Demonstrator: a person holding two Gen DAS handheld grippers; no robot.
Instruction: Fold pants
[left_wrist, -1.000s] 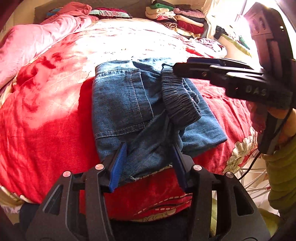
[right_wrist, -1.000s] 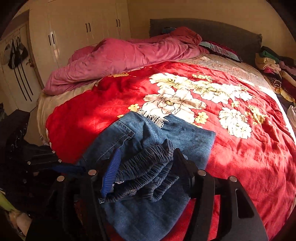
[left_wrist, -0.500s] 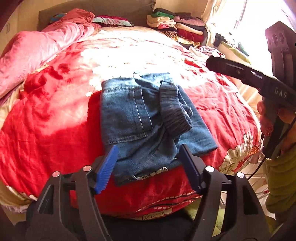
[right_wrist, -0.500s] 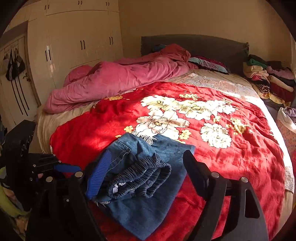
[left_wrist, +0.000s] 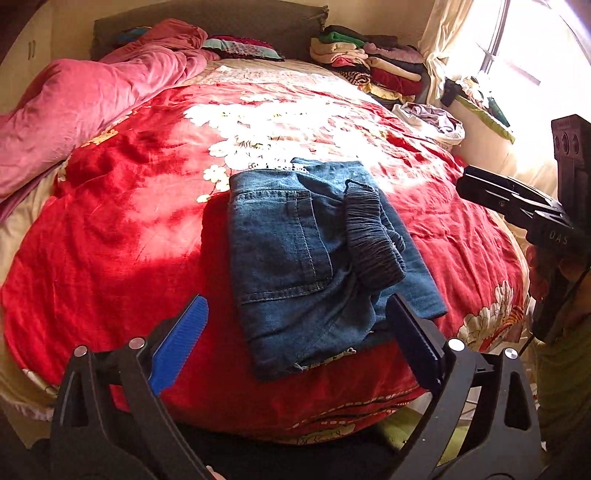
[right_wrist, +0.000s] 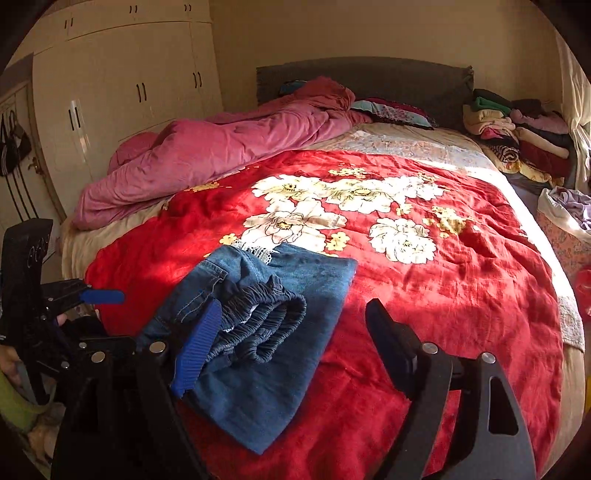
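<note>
**Pants folded and let go — little left to do**

One pair of pants (left_wrist: 317, 258) lies as a compact denim bundle near the near edge of the red blanket (left_wrist: 110, 240), elastic waistband bunched on top toward its right side. The fold looks done, judging by the shape; at most the loose waistband wants smoothing.

Two grippers. The left gripper (left_wrist: 295, 328) has just been opening — its jaws stand wide, above the bundle's near end and not pressing it. The right gripper (right_wrist: 291, 332) has likewise been spreading; its blue pad sits in front of the waistband without pinching it.

Also: one pink duvet (right_wrist: 221, 147) far left, one clothes stack (left_wrist: 369, 70) far right.
</note>
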